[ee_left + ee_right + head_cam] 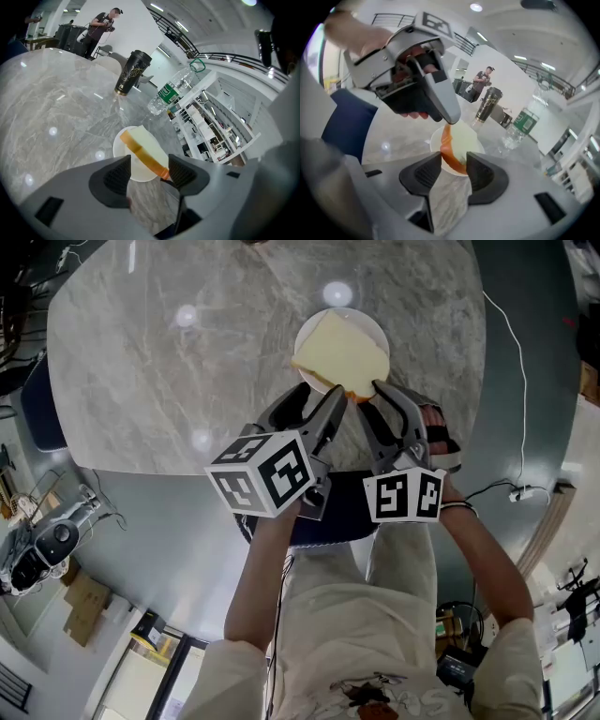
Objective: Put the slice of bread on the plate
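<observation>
The bread [342, 352] lies tilted over the plate [305, 337]. Its far part rests on the plate, and its near corner is raised and hangs past the near rim. The right hand-held gripper [453, 162] is closed on this corner, with the orange crust [449, 150] between the two pads and touching both. The left hand-held gripper [149, 161] has its jaws wide apart and grips nothing. Only one of its jaws leans against the crust from the side.

So the bread is over the plate but, in my judgement, not yet put down properly. The main risk is the release. If the right jaws open while the corner is so high and so far outside the rim, the slice can tip toward the person and slide off onto the surface [187, 381]. The bread can also stick to a pad and be pulled back when the gripper goes away. A second risk is the squeeze. Bread is soft, so a strong grip on one corner can crush or tear it, and then the slice drops by itself. The left jaw can also push the slice sideways, or push the light plate. It seems safer to lower the corner and move it further in before opening.
</observation>
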{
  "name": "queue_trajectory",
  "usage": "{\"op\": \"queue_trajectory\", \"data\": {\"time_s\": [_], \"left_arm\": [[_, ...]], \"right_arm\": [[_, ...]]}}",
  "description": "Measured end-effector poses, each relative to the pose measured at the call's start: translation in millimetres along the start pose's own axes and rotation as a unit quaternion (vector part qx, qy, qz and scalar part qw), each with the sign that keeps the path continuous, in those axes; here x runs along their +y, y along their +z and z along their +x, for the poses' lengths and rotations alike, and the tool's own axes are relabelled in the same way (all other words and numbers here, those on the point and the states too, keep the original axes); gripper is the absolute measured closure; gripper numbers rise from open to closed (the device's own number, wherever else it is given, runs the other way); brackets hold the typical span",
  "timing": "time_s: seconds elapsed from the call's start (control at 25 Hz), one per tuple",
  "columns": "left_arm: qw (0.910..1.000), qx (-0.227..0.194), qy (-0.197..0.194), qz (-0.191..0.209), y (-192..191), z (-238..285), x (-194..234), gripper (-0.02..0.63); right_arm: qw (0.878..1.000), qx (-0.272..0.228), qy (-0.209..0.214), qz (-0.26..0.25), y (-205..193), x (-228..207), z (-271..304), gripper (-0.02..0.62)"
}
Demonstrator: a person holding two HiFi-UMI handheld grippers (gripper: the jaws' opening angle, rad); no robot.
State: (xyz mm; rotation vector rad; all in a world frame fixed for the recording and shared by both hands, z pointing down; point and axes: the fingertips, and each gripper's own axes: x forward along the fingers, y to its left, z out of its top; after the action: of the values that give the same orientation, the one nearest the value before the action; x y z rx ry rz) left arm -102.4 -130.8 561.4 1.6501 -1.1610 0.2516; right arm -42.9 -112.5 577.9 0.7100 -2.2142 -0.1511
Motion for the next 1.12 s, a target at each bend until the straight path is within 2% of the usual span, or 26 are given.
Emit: {"op": "queue_trajectory", "data": {"time_s": [0.12,0.48,0.6,0.8,0.96,1.12], "left_arm": [[1.0,0.001,0.0,0.001,-1,-1,0,0.368],[0.9999,-0.009,-0.011,-0.006,5,-21,-19,0.368],[0.9996,-0.014,-0.026,-0.003,9,-35,-29,0.373],[0.9993,-0.027,-0.023,0.012,8,-52,-44,0.376],[0.9985,-0.039,-0.033,0.019,8,-73,-69,0.391],[0.9971,-0.026,-0.07,0.016,-3,-91,-101,0.397]], "right_arm": [[0.997,-0.008,0.02,0.072,1,-1,-4,0.397],[0.981,-0.023,0.044,0.185,8,-9,-30,0.396],[0.979,-0.03,0.036,0.2,15,-13,-40,0.396],[0.974,-0.037,0.044,0.219,22,-18,-59,0.397],[0.975,-0.047,0.048,0.213,38,-26,-82,0.397],[0.971,-0.061,0.059,0.222,54,-32,-106,0.4]]}}
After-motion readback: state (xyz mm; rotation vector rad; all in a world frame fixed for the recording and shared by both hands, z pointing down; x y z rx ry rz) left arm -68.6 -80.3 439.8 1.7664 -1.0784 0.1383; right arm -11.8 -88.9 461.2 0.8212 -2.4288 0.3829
